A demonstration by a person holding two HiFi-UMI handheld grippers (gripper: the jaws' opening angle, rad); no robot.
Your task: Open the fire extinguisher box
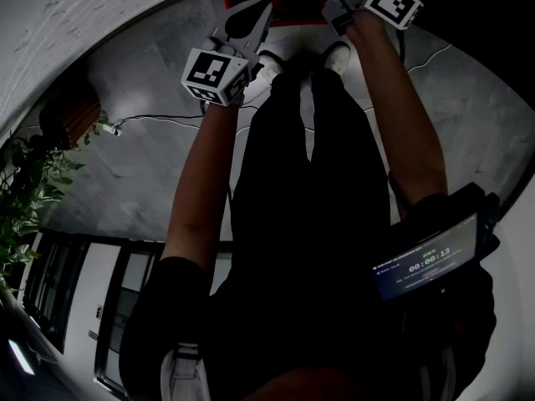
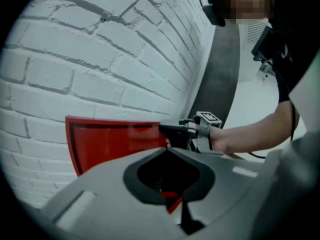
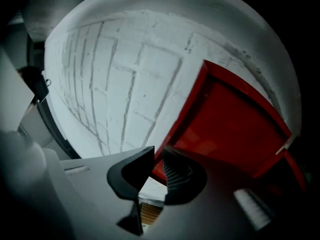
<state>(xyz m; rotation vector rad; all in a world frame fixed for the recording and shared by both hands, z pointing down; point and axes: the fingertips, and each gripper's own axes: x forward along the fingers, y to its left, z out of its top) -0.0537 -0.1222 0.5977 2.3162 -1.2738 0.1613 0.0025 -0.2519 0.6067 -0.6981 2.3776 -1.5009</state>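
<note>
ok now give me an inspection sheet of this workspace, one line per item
surface: grey concrete floor, the person stands on it
job's things: red box against the white brick wall; cannot tell whether its door is open
clutter: leafy plant at the floor's edge
grippers: left gripper tips together, pointing at the box; right gripper jaws narrowly apart with the box's edge in the gap, grip not certain
cables: thin cable lying across the floor
surroundings: glazed door frames; lit screen with a timer at the person's waist
</note>
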